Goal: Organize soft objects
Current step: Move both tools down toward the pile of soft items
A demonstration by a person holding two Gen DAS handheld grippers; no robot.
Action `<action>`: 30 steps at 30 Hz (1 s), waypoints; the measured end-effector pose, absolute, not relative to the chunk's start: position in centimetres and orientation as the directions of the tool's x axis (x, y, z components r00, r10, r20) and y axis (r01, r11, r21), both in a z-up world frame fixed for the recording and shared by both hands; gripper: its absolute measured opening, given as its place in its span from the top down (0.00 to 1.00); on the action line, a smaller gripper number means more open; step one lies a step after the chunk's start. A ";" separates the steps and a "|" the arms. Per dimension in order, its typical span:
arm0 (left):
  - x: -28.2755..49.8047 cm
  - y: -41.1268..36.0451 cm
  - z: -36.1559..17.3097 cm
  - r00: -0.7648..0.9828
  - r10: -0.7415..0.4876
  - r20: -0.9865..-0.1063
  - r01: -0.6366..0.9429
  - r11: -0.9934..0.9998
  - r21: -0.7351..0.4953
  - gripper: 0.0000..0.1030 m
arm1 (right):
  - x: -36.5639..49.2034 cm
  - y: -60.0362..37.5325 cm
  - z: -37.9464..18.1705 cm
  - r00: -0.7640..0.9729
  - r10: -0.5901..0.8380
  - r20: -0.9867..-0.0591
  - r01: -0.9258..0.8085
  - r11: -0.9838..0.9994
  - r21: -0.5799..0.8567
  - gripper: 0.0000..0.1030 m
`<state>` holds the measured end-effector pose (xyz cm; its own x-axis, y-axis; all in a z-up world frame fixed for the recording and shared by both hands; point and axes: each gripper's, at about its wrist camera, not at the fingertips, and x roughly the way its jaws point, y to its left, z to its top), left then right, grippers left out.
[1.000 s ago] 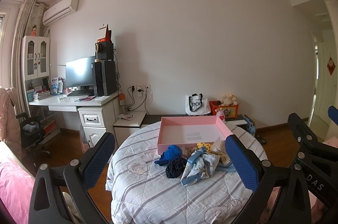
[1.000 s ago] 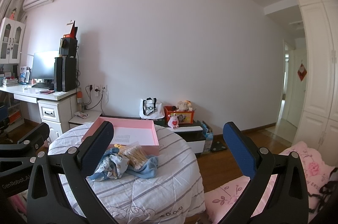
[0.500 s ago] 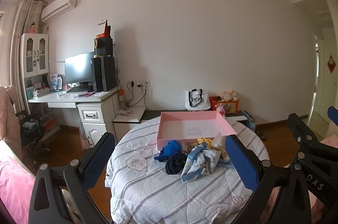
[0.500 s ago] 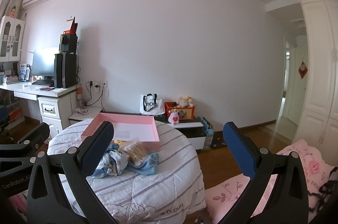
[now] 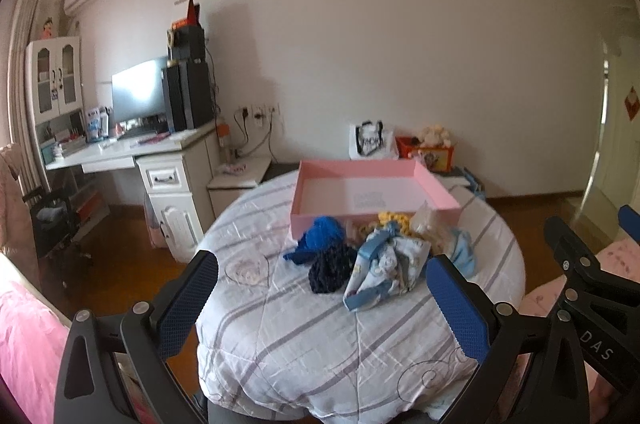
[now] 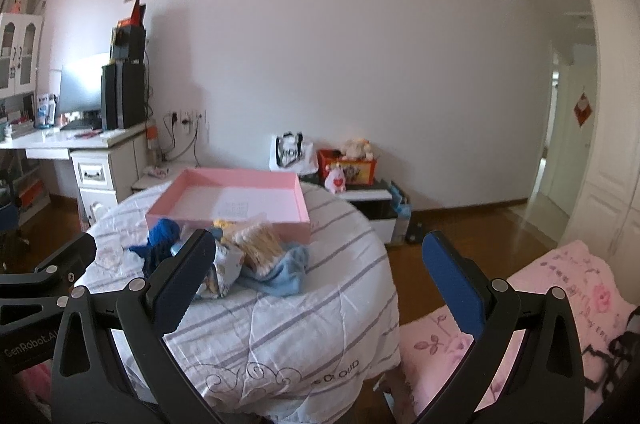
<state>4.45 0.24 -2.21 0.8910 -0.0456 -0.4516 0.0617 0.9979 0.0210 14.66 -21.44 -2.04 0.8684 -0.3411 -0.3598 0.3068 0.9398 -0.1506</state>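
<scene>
Nearest, the left gripper (image 5: 322,298) and the right gripper (image 6: 320,280) hung above the striped white quilted tablecloth (image 5: 320,336), each with jaws spread wide and holding nothing. Beyond lay a heap of soft items: a patterned pale-blue cloth bundle (image 5: 386,266), a dark navy knitted piece (image 5: 330,270) and a bright blue knitted piece (image 5: 322,234). Just behind, touching the heap, sat the shallow pink rectangular cardboard tray (image 5: 372,212), holding only a white printed sheet (image 5: 370,197).
</scene>
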 end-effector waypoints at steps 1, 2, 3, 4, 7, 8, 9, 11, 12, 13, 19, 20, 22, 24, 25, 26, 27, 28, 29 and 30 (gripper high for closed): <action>4.9 0.3 -2.4 0.885 -0.044 -0.464 0.062 0.998 0.022 0.00 | 15.0 -21.5 -2.3 0.863 -0.341 -0.372 0.306 0.940 -0.152 0.00; 5.5 0.2 -2.6 0.878 -0.043 -0.477 0.062 0.998 0.024 0.00 | 15.5 -21.7 -2.7 0.856 -0.340 -0.389 0.305 0.940 -0.153 0.00; 6.2 0.1 -2.9 0.870 -0.042 -0.491 0.062 0.998 0.026 0.00 | 15.9 -21.8 -3.1 0.851 -0.340 -0.401 0.304 0.940 -0.153 0.00; 6.8 0.0 -3.2 0.862 -0.041 -0.504 0.063 0.998 0.027 0.00 | 16.3 -21.9 -3.5 0.844 -0.339 -0.416 0.302 0.941 -0.154 0.00; 8.7 -0.2 -4.2 0.837 -0.042 -0.545 0.067 0.997 0.026 0.00 | 17.7 -22.3 -4.7 0.820 -0.336 -0.463 0.298 0.942 -0.155 0.00; 9.4 -0.3 -4.5 0.826 -0.041 -0.562 0.067 0.997 0.027 0.00 | 18.0 -22.3 -5.1 0.814 -0.335 -0.475 0.297 0.942 -0.156 0.00; 10.0 -0.3 -4.9 0.819 -0.039 -0.573 0.067 0.997 0.027 0.00 | 18.3 -22.4 -5.4 0.807 -0.334 -0.487 0.296 0.942 -0.156 0.00; 11.0 -0.5 -5.5 0.803 -0.034 -0.596 0.065 0.997 0.030 0.00 | 18.9 -22.7 -6.2 0.792 -0.331 -0.512 0.291 0.943 -0.159 0.00; 11.6 -0.5 -5.8 0.794 -0.031 -0.607 0.063 0.998 0.031 0.00 | 19.3 -22.7 -6.6 0.785 -0.329 -0.524 0.288 0.944 -0.160 0.00; 12.1 -0.6 -6.1 0.785 -0.028 -0.619 0.060 0.998 0.031 0.00 | 19.7 -22.8 -7.0 0.781 -0.326 -0.534 0.286 0.945 -0.159 0.00; 15.3 -0.5 -8.4 0.748 -0.023 -0.663 0.050 0.998 0.023 0.00 | 21.5 -23.1 -8.9 0.745 -0.309 -0.591 0.267 0.950 -0.161 0.00; 15.8 -0.5 -8.7 0.742 -0.022 -0.670 0.049 0.999 0.022 0.00 | 21.8 -23.1 -9.2 0.739 -0.307 -0.599 0.264 0.951 -0.161 0.00; 16.5 -0.5 -9.2 0.733 -0.020 -0.680 0.046 0.999 0.020 0.00 | 22.2 -23.1 -9.6 0.731 -0.303 -0.611 0.260 0.952 -0.161 0.00; 16.9 -0.5 -9.5 0.726 -0.020 -0.687 0.047 0.999 0.020 0.00 | 22.5 -23.1 -9.8 0.726 -0.303 -0.617 0.259 0.952 -0.162 0.00; 17.0 -0.4 -9.6 0.723 -0.020 -0.690 0.047 0.999 0.019 0.00 | 22.6 -23.1 -9.9 0.725 -0.302 -0.620 0.258 0.952 -0.162 0.00; 17.2 -0.3 -9.7 0.721 -0.021 -0.692 0.046 0.999 0.018 0.00 | 22.8 -23.1 -10.0 0.723 -0.301 -0.622 0.257 0.953 -0.163 0.00; 17.4 -0.2 -9.8 0.719 -0.022 -0.695 0.046 0.999 0.016 0.00 | 23.0 -23.1 -10.0 0.721 -0.301 -0.624 0.256 0.953 -0.163 0.00; 17.5 -0.1 -10.0 0.718 -0.023 -0.696 0.046 0.999 0.015 0.00 | 23.1 -23.0 -10.1 0.720 -0.301 -0.626 0.255 0.953 -0.164 0.00; 17.7 0.0 -10.2 0.716 -0.023 -0.698 0.045 0.999 0.013 0.00 | 23.2 -22.9 -10.1 0.719 -0.299 -0.627 0.254 0.953 -0.164 0.00; 17.8 0.2 -10.3 0.714 -0.023 -0.700 0.044 0.999 0.012 0.00 | 23.3 -22.9 -10.2 0.719 -0.297 -0.628 0.252 0.954 -0.163 0.00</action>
<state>17.80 0.18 -10.26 0.7141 -0.0231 -0.6997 0.0438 0.9990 0.0117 23.32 -22.85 -10.15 0.7189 -0.2970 -0.6285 0.2520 0.9540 -0.1626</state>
